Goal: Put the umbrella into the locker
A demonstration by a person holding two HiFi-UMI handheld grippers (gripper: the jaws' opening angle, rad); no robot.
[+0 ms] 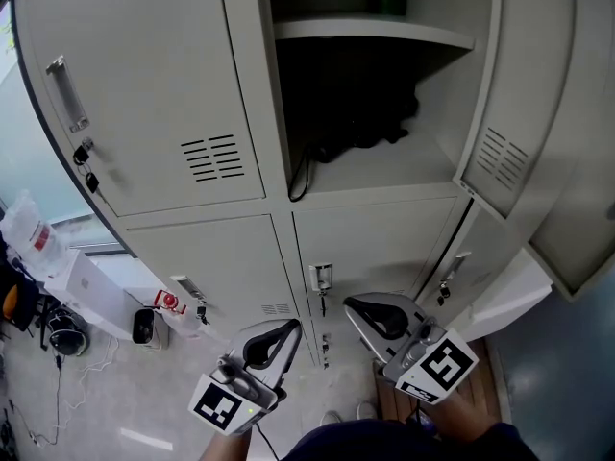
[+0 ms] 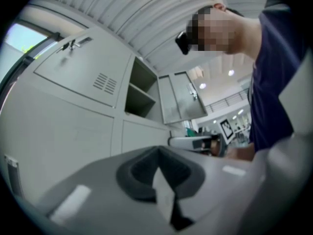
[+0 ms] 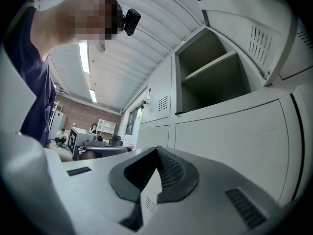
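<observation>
L claw, R claw shut; locker: dark bundle

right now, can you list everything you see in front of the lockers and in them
lockers: several, pale grey, across the wall ahead
open compartment: one, upper middle, door swung right
shelf: one, grey, inside it
dark bundle: one, black, under the shelf, cord hanging over the edge
keys: one bunch, dark, left door's lock
white box: one, floor lower left
left gripper, right gripper: two, grey, shut and empty, before the lower lockers
</observation>
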